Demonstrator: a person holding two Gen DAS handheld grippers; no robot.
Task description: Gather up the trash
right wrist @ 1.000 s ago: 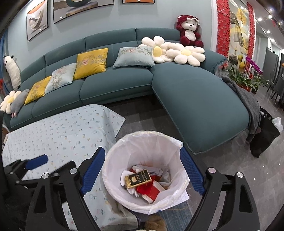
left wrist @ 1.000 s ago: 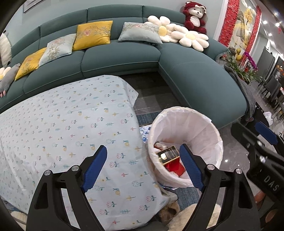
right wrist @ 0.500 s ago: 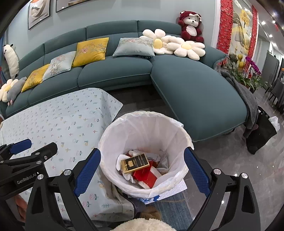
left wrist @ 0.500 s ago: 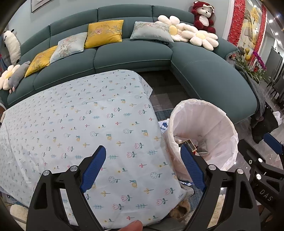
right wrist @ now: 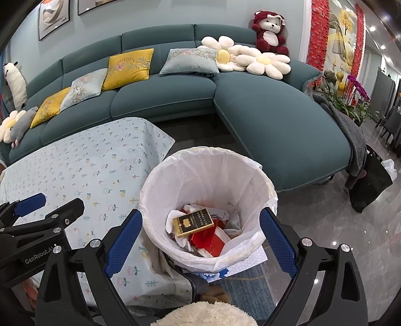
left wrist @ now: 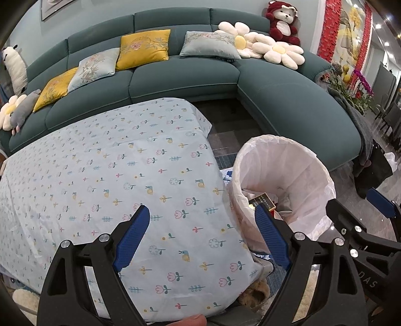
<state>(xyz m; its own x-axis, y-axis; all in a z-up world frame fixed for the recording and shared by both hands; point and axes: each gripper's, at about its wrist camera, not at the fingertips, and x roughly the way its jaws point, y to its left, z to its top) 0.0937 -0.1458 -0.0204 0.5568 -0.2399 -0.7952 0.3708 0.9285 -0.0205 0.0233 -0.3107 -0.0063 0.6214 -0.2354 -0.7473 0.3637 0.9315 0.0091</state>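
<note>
Hand-held gripper [left wrist: 203, 235] over floral tablecloth [left wrist: 100, 175], teal sofa [left wrist: 180, 77] behind.

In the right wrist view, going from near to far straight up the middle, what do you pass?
Fluffy cream cushion → white-lined trash bin holding a gold and black box → dark floor → teal sofa → wall.

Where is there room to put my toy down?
The flowered tablecloth is bare from the sofa side across to the bin. The sofa's long end seat is free too. Cushions crowd its back, and trash fills the bin's bottom.
</note>
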